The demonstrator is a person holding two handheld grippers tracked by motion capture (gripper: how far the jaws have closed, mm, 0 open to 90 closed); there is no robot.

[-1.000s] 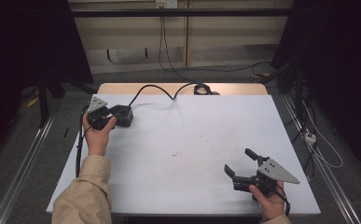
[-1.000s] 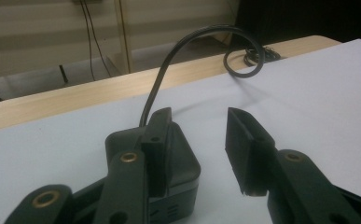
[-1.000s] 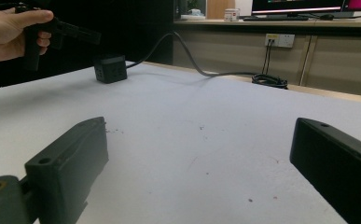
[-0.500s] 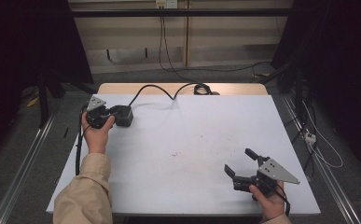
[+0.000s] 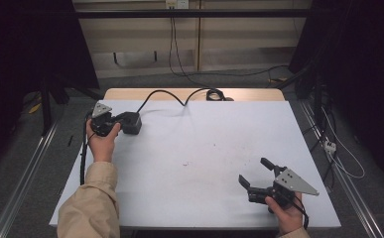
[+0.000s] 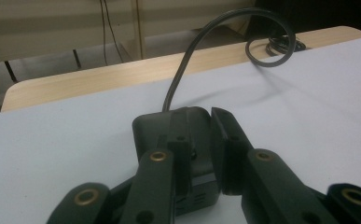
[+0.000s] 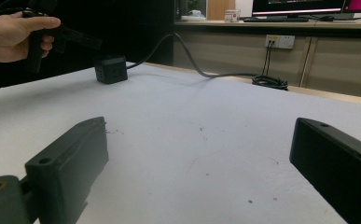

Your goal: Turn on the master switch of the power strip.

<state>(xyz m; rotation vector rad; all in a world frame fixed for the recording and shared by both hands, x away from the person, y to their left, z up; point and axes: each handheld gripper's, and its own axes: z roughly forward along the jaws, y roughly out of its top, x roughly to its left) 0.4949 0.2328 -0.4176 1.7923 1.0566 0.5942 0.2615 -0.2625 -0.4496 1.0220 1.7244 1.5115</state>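
Clamping cube socket (image 6: 178,140) with left gripper (image 6: 199,149), jaws just closing onto it to steady it; resting right gripper (image 5: 256,173) agape, idle on table (image 5: 204,148).

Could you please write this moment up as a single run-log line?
left gripper: jaws just closing around black power cube | right gripper: open, idle over white table | cube's cord: trails to far edge

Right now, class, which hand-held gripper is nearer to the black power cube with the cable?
Left. The left hand-held gripper has its jaws around the black power cube; the right hand-held gripper rests open, far across the table's near right corner.
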